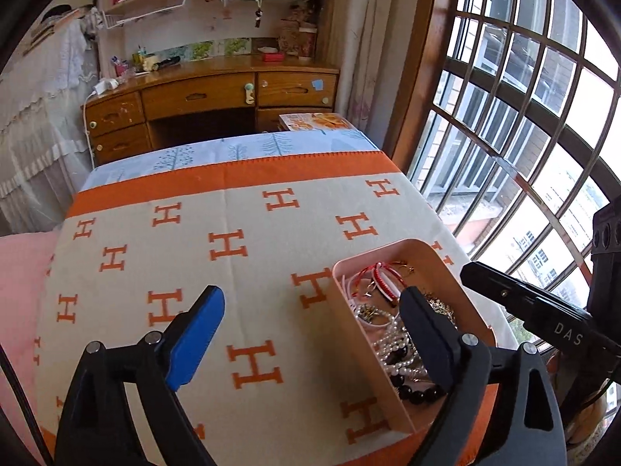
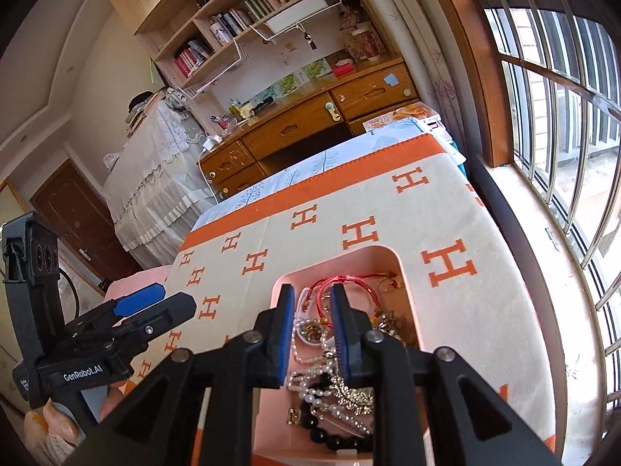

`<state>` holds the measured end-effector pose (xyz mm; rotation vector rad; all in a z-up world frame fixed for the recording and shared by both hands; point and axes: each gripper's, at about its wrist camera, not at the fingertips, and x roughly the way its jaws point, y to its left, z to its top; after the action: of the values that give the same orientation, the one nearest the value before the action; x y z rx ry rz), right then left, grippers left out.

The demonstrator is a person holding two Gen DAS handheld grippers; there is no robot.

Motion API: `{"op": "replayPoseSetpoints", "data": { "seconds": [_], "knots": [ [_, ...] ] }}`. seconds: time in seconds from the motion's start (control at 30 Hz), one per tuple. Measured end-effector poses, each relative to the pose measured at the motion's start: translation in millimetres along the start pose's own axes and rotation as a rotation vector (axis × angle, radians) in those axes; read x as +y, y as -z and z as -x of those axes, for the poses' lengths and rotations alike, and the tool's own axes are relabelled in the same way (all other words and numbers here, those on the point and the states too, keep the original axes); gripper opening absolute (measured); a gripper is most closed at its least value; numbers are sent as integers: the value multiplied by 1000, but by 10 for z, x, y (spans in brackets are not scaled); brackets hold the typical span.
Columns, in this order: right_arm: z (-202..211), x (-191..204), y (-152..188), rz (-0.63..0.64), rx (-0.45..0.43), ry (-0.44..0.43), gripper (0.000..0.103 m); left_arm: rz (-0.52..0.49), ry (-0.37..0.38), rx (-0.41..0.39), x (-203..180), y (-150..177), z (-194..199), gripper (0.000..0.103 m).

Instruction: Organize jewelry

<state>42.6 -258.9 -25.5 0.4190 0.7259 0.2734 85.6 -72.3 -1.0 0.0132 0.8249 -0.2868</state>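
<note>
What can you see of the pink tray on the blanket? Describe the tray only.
The pink tray is a shallow, open rectangular box with rounded corners, seemingly plastic. It sits flat on the orange-and-cream patterned blanket, near the window side. It holds a tangle of jewelry: red cord bracelets, pearl strands, black beads and gold pieces. No lid is visible.

Home bedroom: desk point(image 1: 217, 93), bookshelves point(image 2: 233, 19).

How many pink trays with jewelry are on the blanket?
1. The pink tray lies on the blanket near the window side, under the right gripper. Nothing suggests another.
</note>
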Motion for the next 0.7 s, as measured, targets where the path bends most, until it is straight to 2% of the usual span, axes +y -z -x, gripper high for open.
{"op": "replayPoseSetpoints", "data": {
  "seconds": [0.2,0.37,0.53,0.67,0.7],
  "knots": [
    [146,326,164,65,14,-26,19,19,-109,-54,172,221,466,102],
    [255,606,358,136,25,-23,19,13,-193,-87,236,447,823,102],
    [422,773,519,138,24,19,19,28,-261,-101,245,650,1048,102],
    [566,874,598,134,-12,42,35,9,-287,-107,182,716,1149,102],
    [598,916,612,142,-26,53,36,7,-292,-114,163,727,1174,102]
  ]
}}
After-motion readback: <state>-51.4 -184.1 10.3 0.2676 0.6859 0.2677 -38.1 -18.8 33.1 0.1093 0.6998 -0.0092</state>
